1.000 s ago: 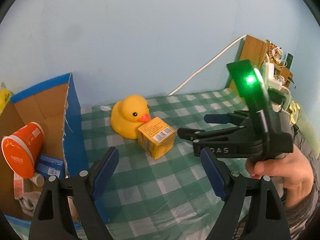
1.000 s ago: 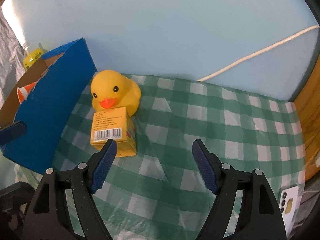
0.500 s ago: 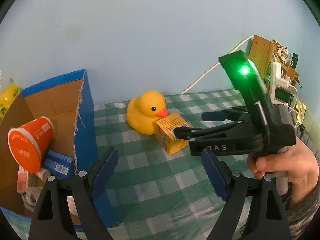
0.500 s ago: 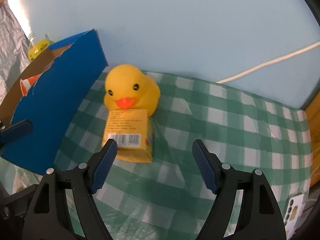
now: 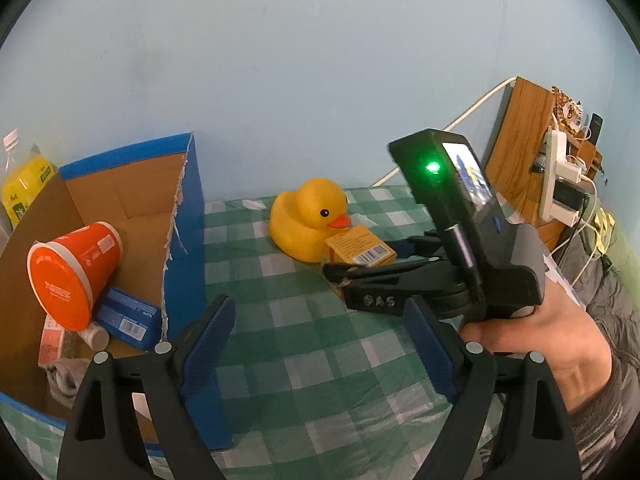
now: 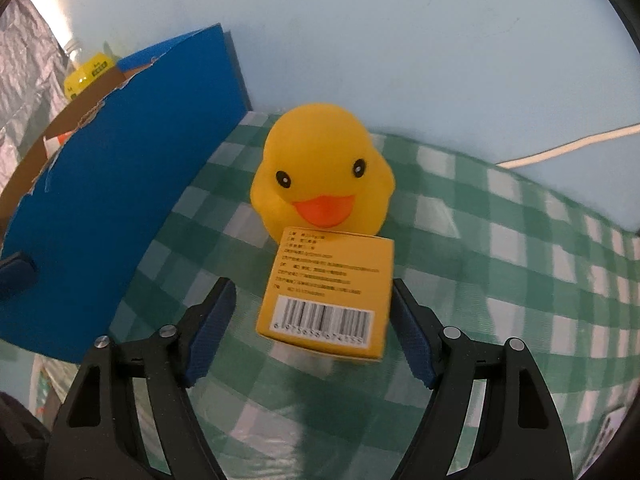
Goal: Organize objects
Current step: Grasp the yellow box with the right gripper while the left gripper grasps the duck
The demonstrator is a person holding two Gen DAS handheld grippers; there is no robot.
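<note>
A small yellow box [image 6: 326, 292] with a barcode lies on the green checked cloth, against a yellow rubber duck [image 6: 324, 176]. My right gripper [image 6: 310, 328] is open, its jaws standing either side of the box without gripping it. In the left wrist view the right gripper [image 5: 360, 258] reaches around the box [image 5: 360, 248] beside the duck [image 5: 308, 220]. My left gripper [image 5: 320, 344] is open and empty, over the cloth near the blue cardboard box [image 5: 192, 216].
The blue cardboard box [image 6: 100, 196] stands at the left and holds an orange cup [image 5: 72, 268], a blue packet [image 5: 128, 318] and small items. A bottle [image 5: 24, 184] stands behind it. A wooden shelf [image 5: 524, 160] with a power strip is at the right.
My right gripper has moved forward until the yellow box sits between its jaws. My left gripper has drawn back and to the left, showing more of the cardboard box.
</note>
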